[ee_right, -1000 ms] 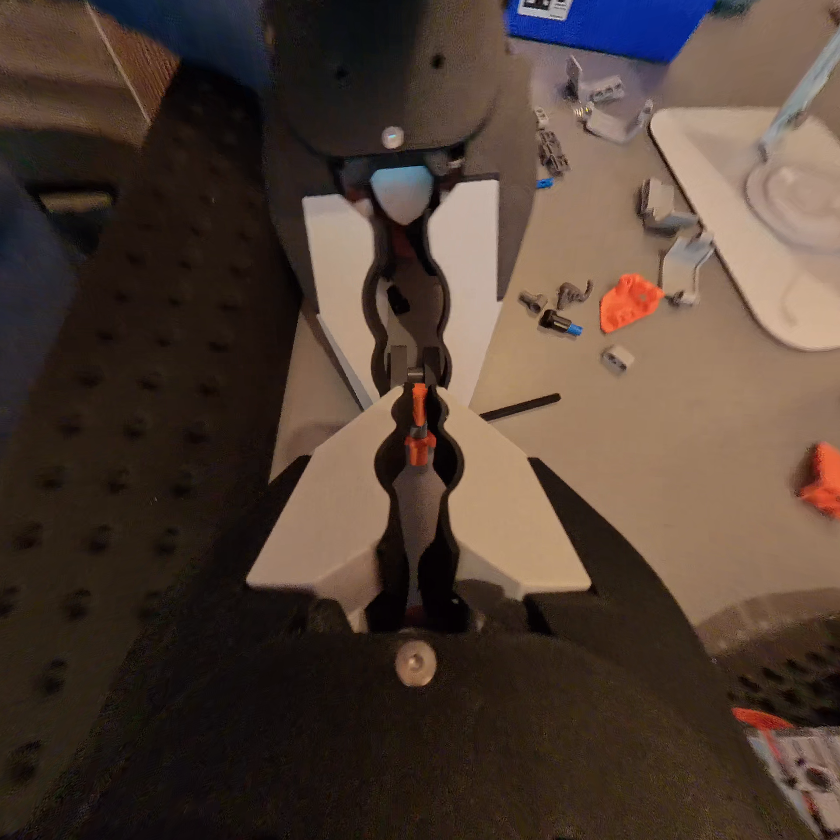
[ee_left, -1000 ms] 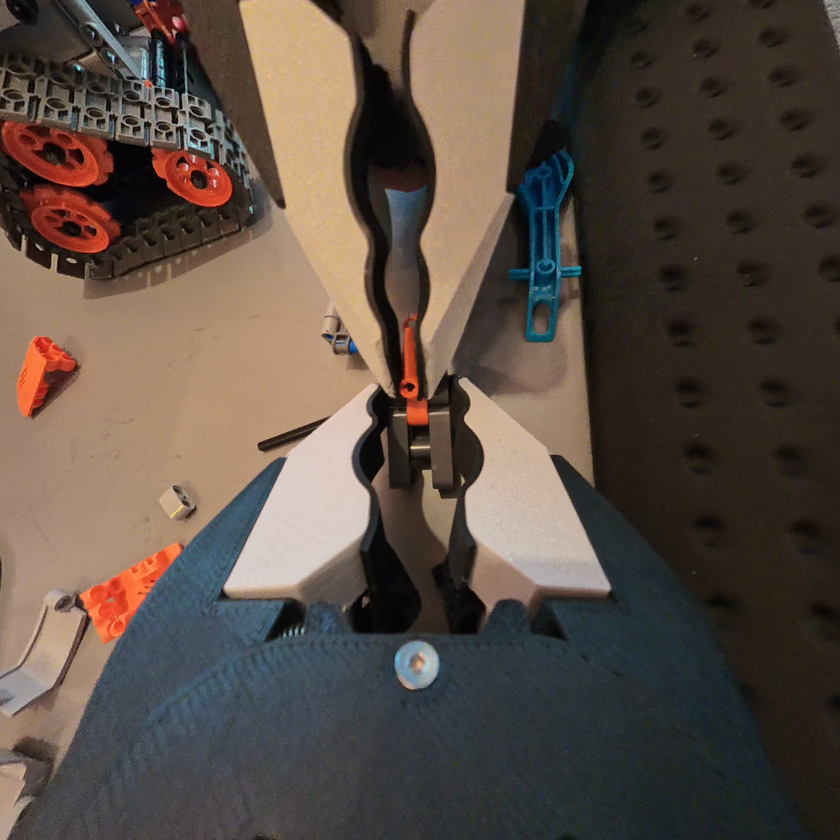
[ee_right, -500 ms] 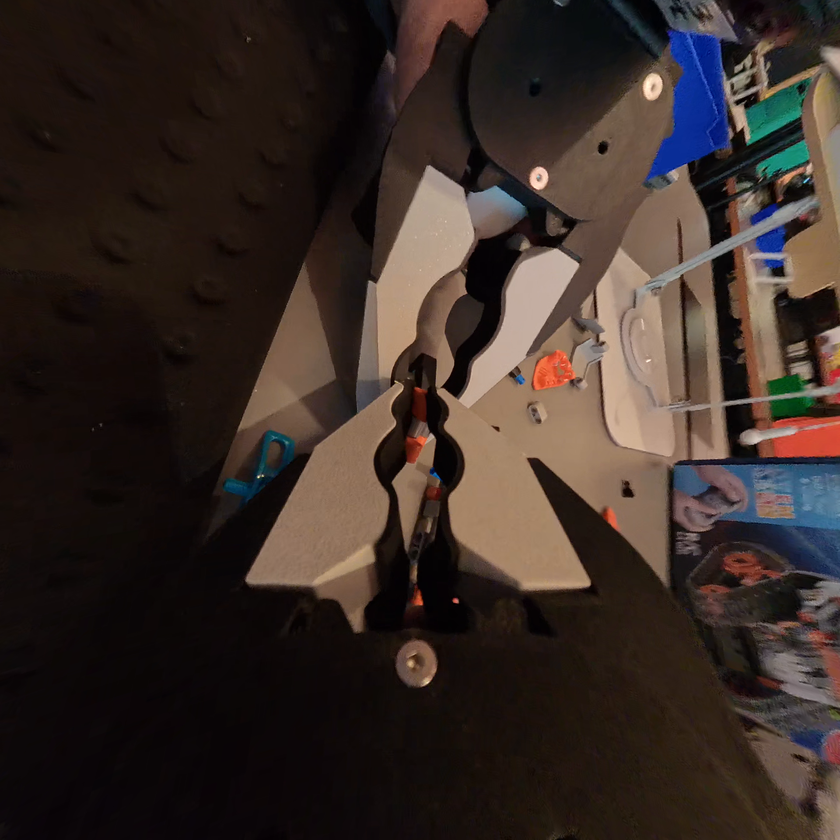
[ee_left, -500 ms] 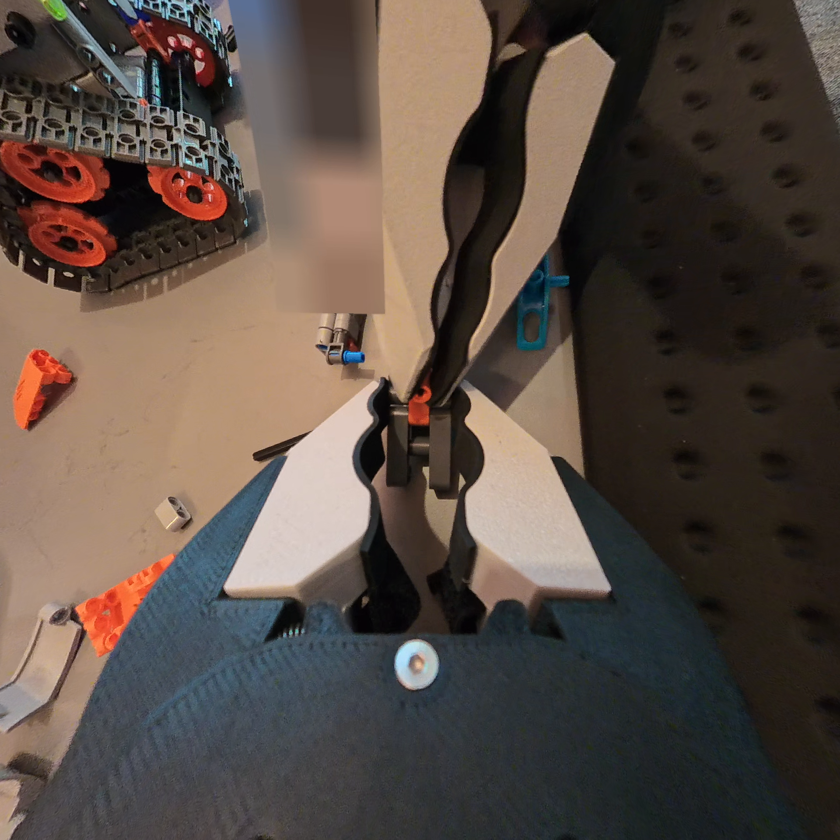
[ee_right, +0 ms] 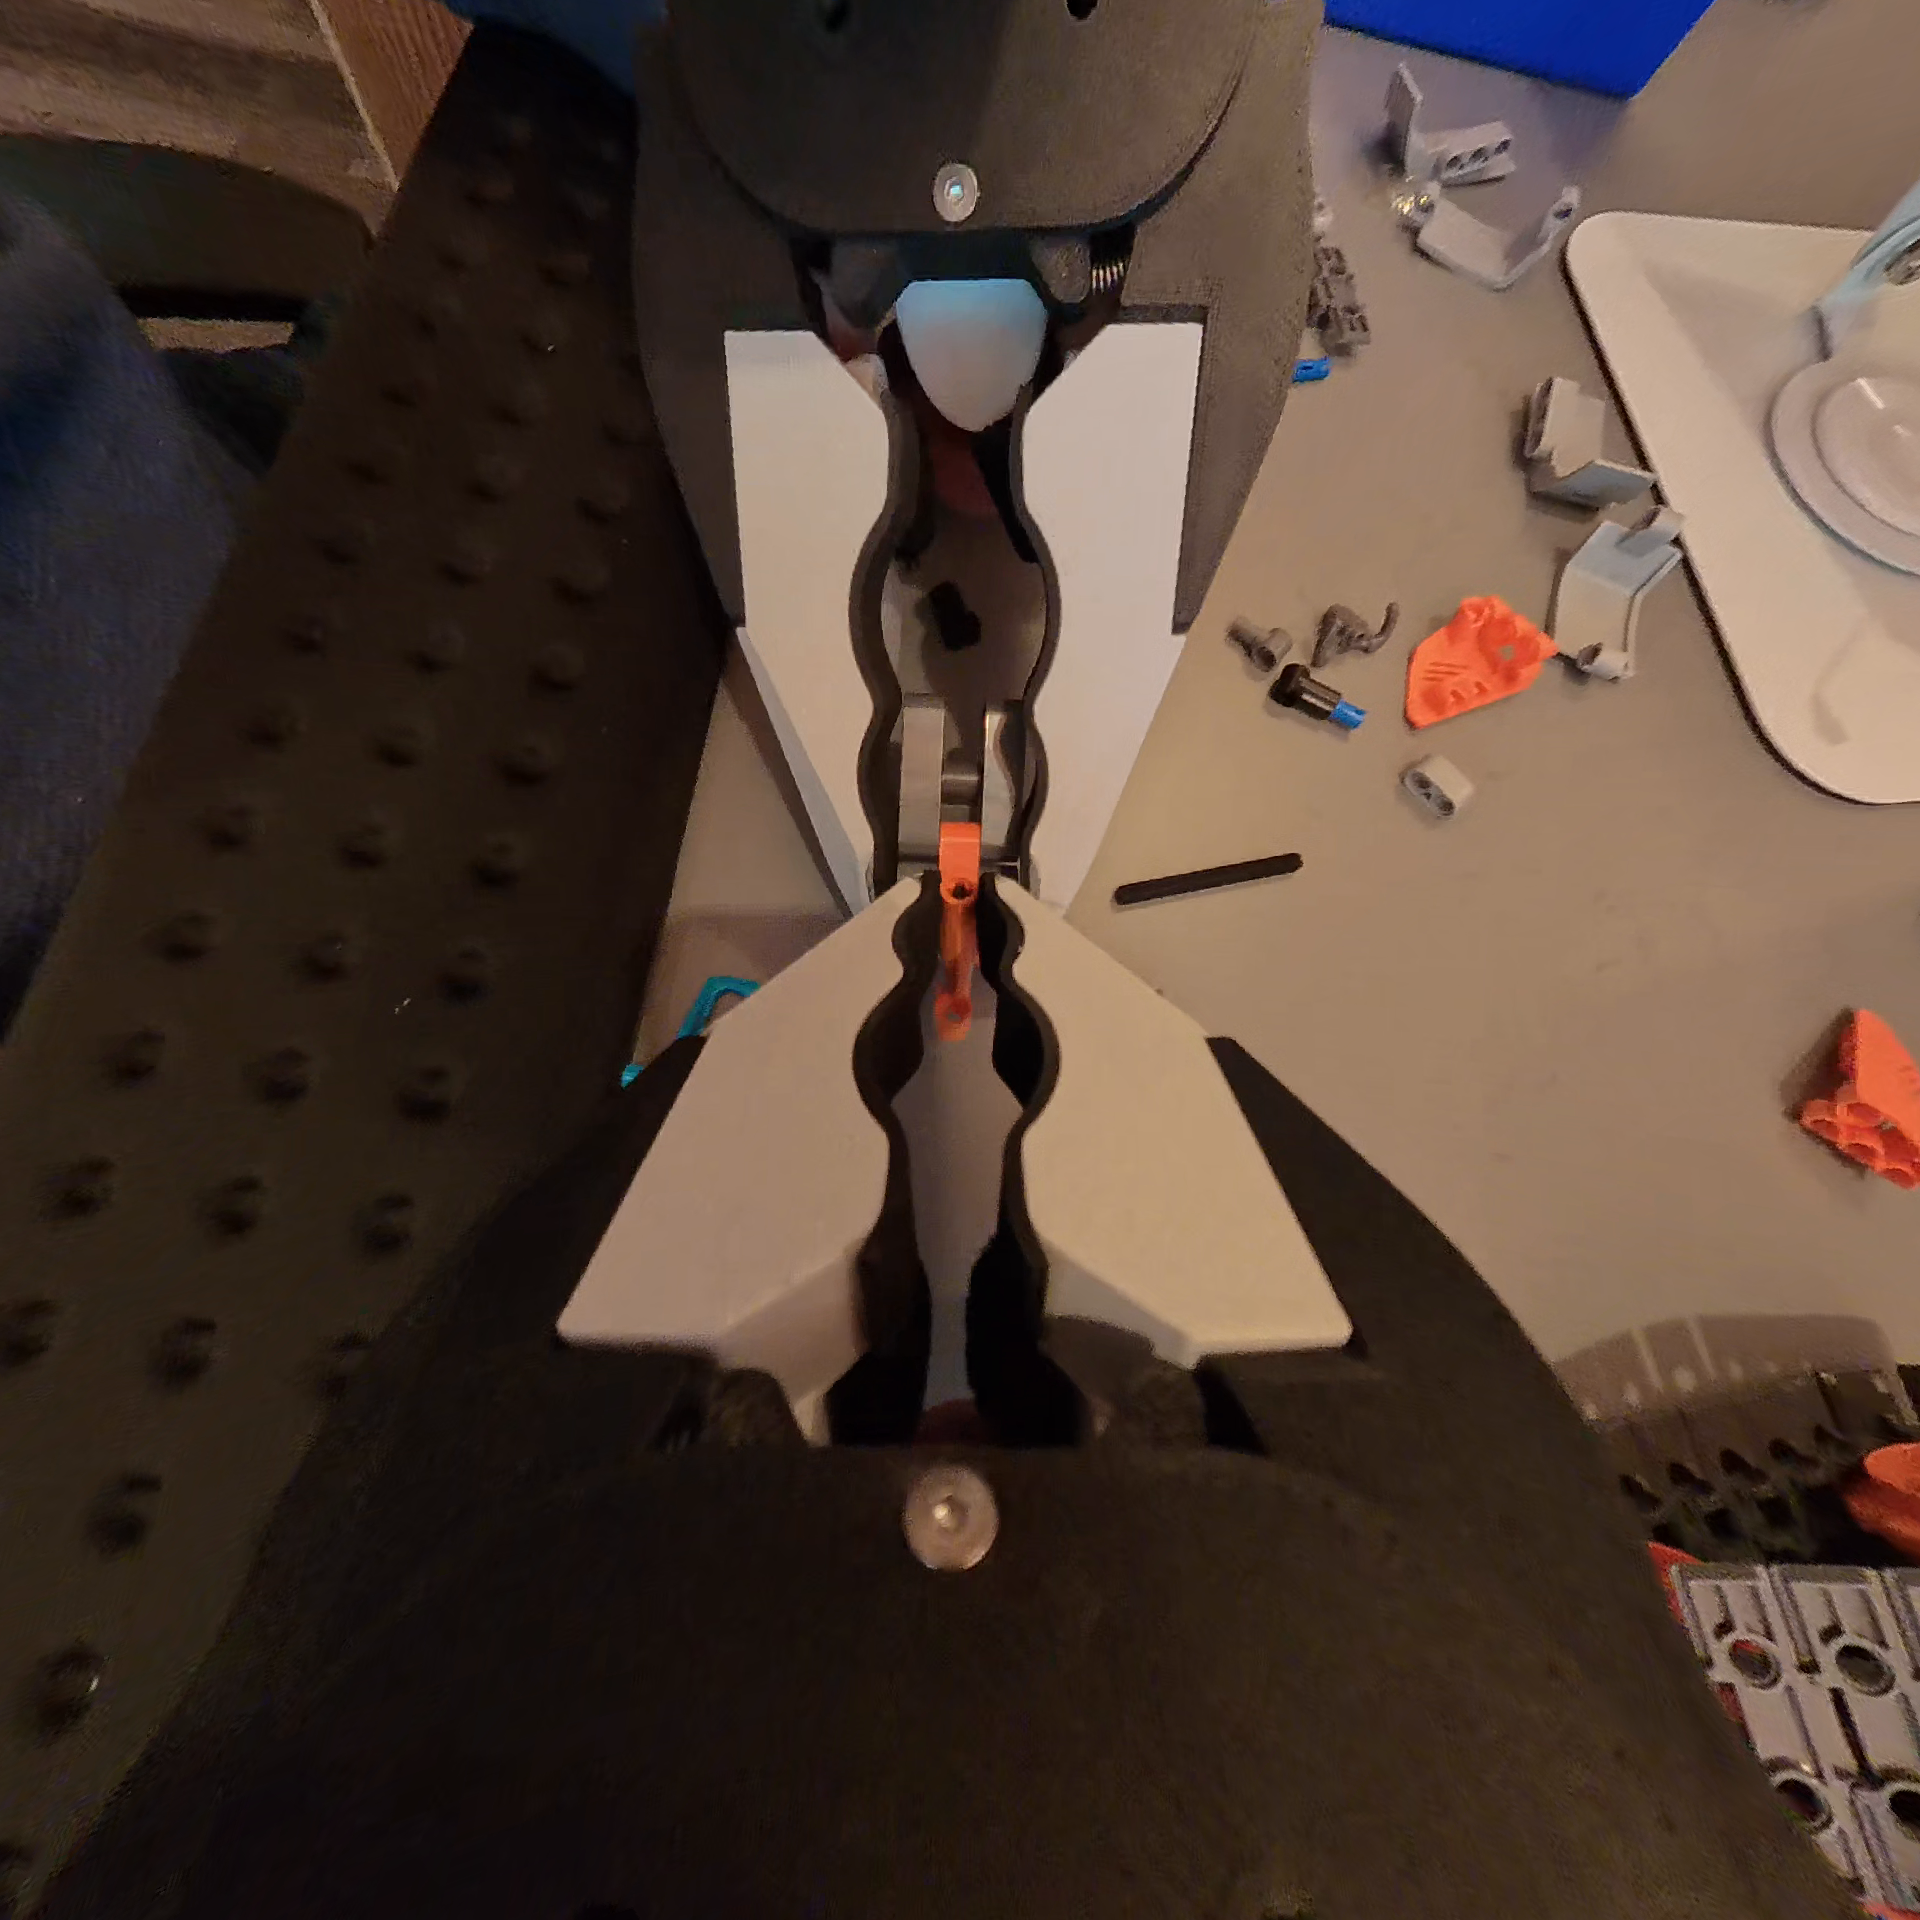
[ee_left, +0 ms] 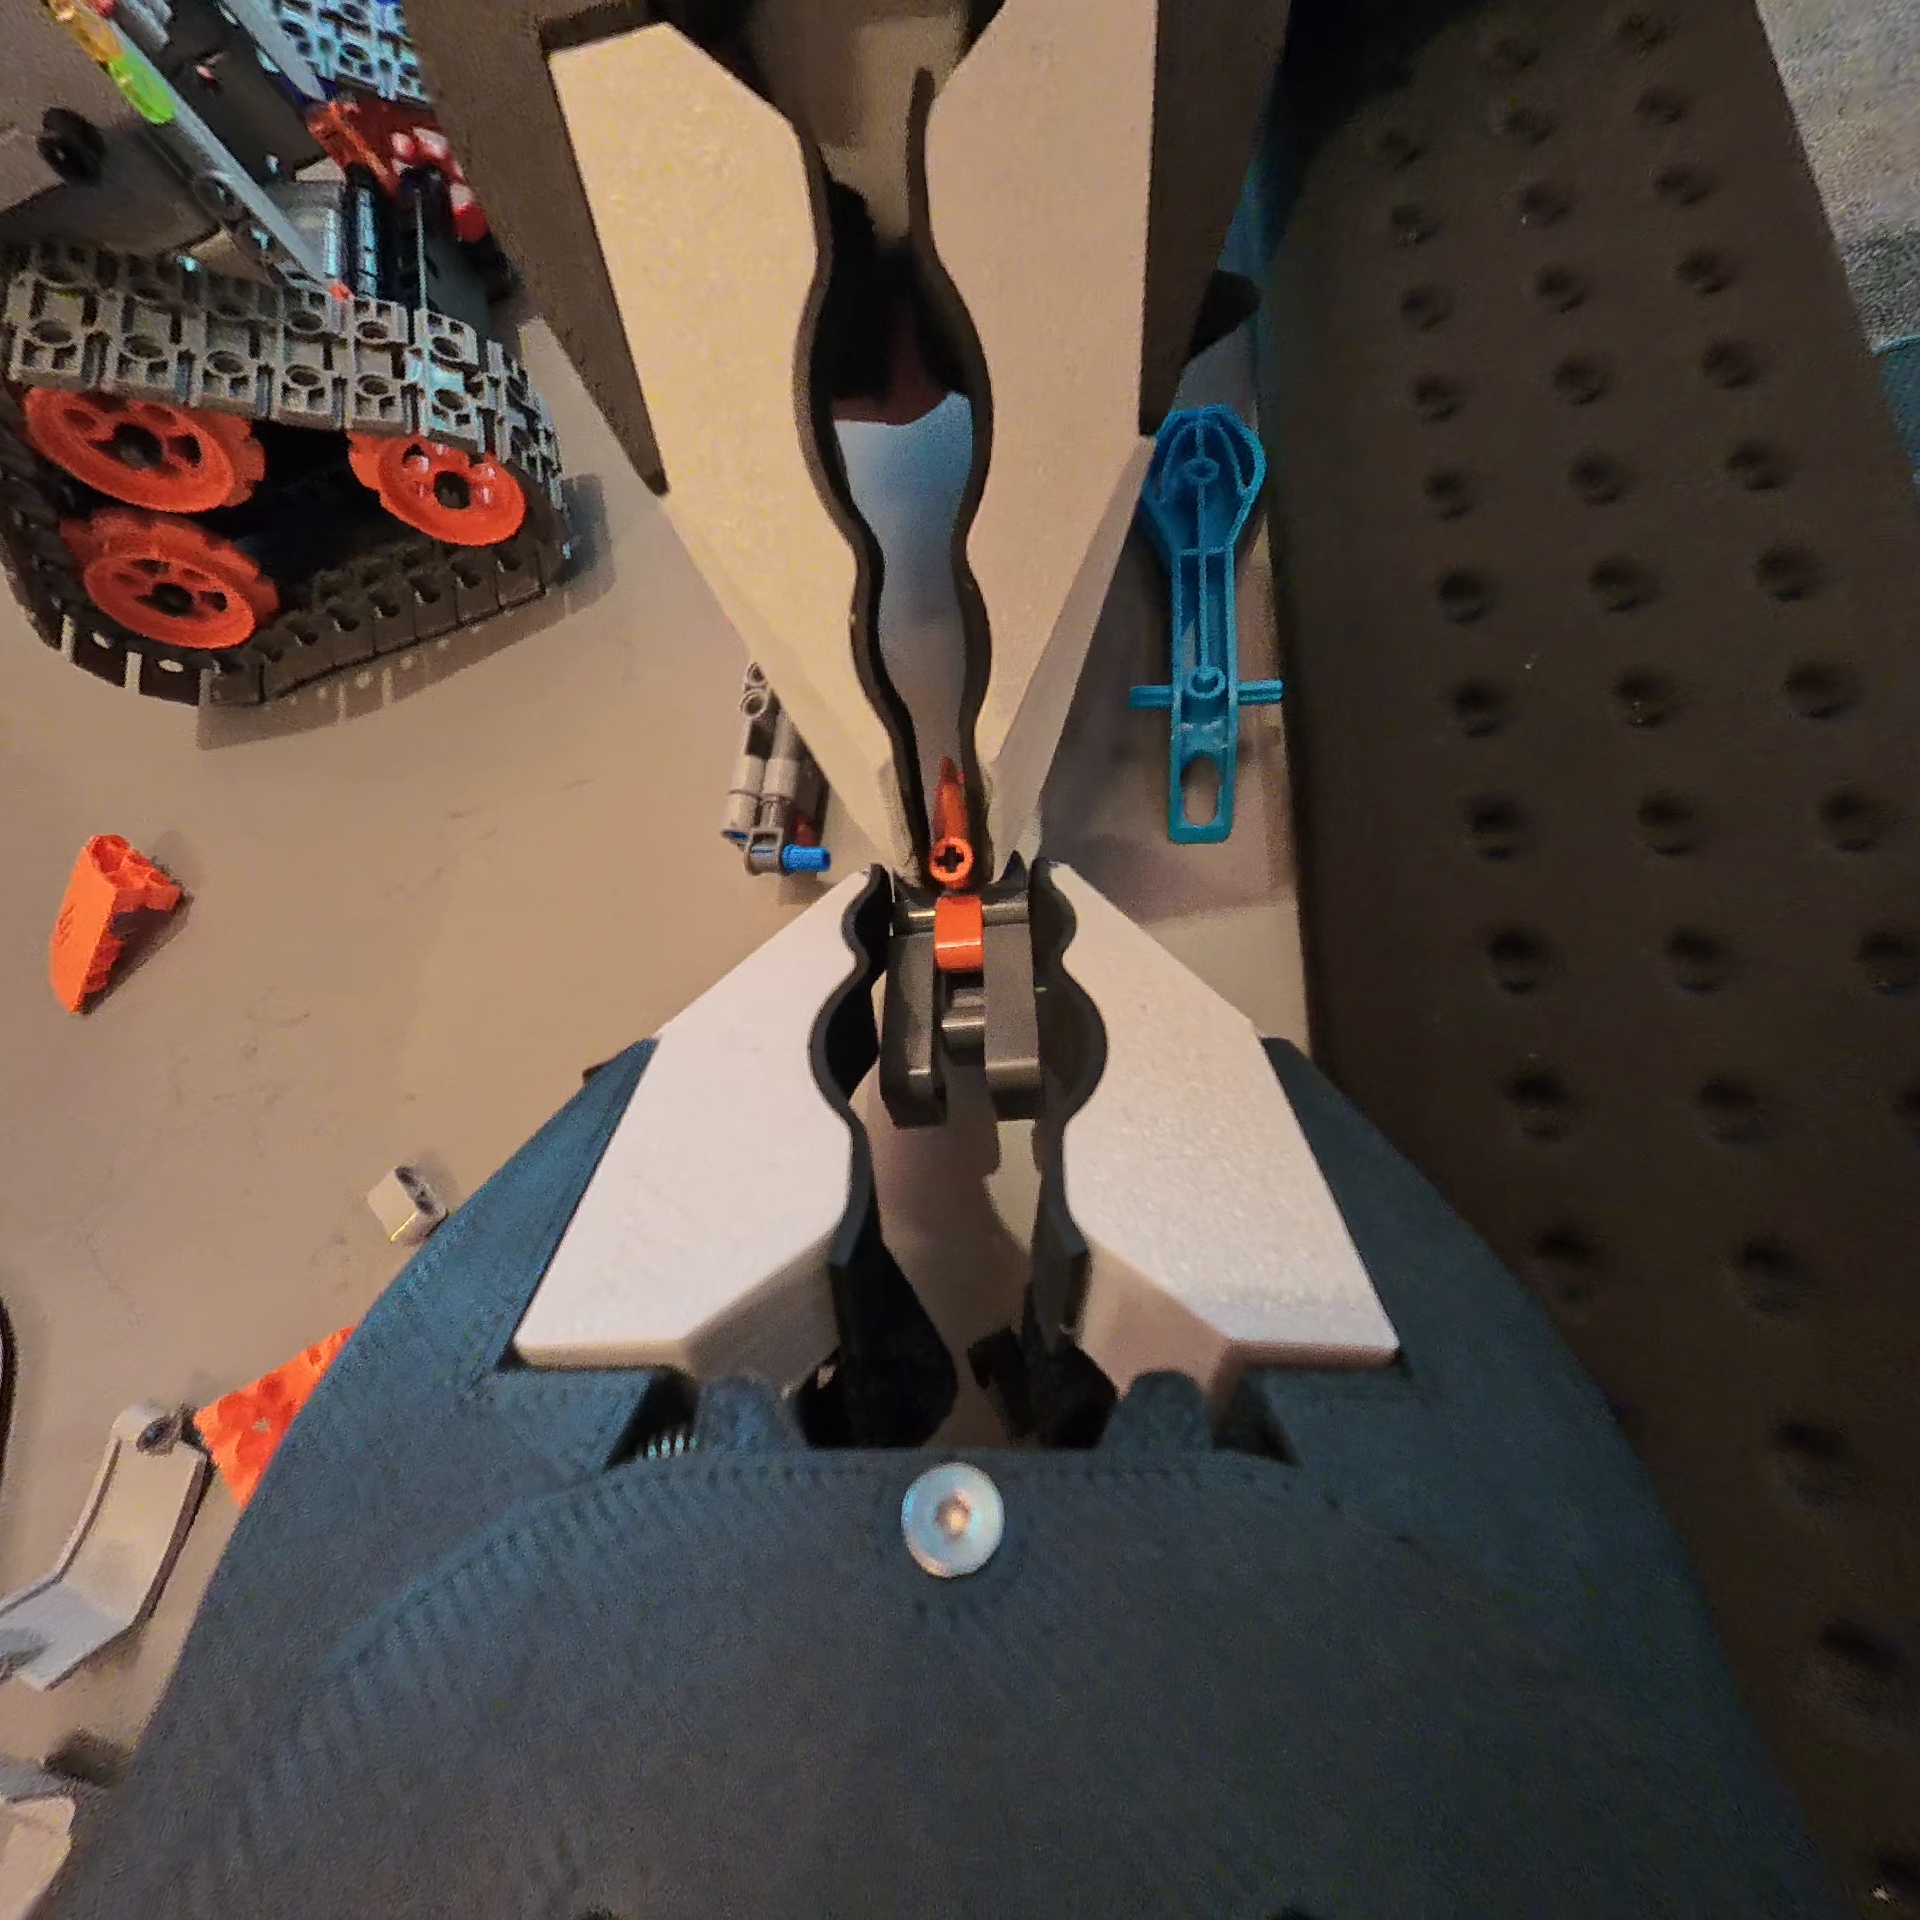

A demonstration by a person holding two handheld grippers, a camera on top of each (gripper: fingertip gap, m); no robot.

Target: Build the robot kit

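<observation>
Tongs meet tip to tip again: my left tongs clamp a dark grey toy-brick piece, my right tongs, rolled level once more, pinch an orange pin.

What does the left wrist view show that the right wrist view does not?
Only the left wrist view shows the whole blue tool and the tracked vehicle's orange wheels. Only the right shows the white tray and black rod. Both show the left gripper holding a dark grey piece, tip to tip with the right gripper holding an orange piece.
</observation>
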